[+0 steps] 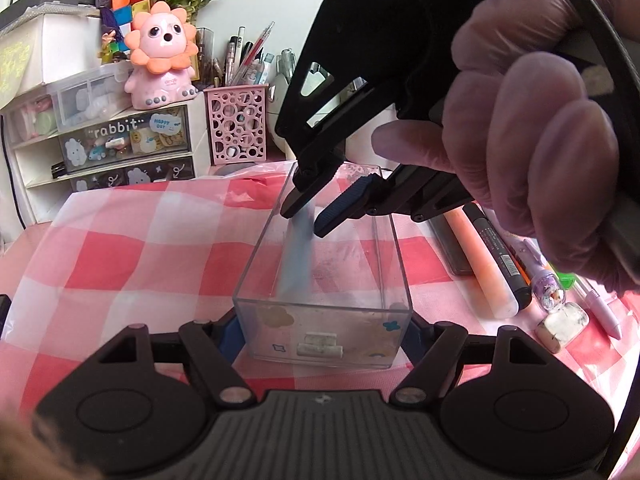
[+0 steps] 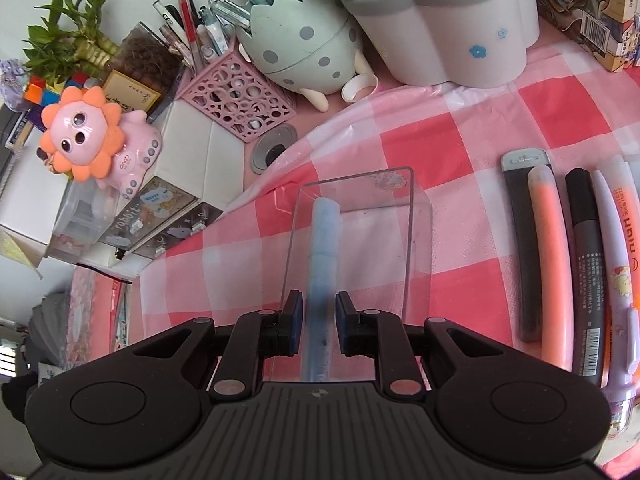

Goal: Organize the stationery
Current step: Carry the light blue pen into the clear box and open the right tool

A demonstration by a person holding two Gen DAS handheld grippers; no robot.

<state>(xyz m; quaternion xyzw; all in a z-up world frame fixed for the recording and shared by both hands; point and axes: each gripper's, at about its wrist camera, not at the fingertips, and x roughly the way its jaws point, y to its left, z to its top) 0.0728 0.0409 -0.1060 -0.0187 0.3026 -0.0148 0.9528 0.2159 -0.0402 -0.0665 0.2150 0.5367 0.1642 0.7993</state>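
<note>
A clear plastic box [image 1: 256, 264] stands on the pink checked cloth. My left gripper [image 1: 322, 330] is shut on the box's near end, a finger against each side wall. My right gripper [image 1: 306, 222] hovers over the box; it also shows in the right wrist view [image 2: 318, 320]. A light blue pen [image 1: 296, 256] [image 2: 322, 248] lies between its fingers, slanting down into the box. The jaws stand slightly apart from the pen's sides, so it looks just released. Several pens and markers [image 2: 552, 256] lie in a row right of the box.
An orange marker [image 1: 484, 264], a black marker [image 1: 500, 252] and a white eraser [image 1: 562, 326] lie to the right. A pink mesh pen holder [image 1: 236, 120], a lion figure [image 1: 160, 56], a drawer unit [image 1: 124, 140] and a white pen cup [image 2: 452, 40] stand at the back.
</note>
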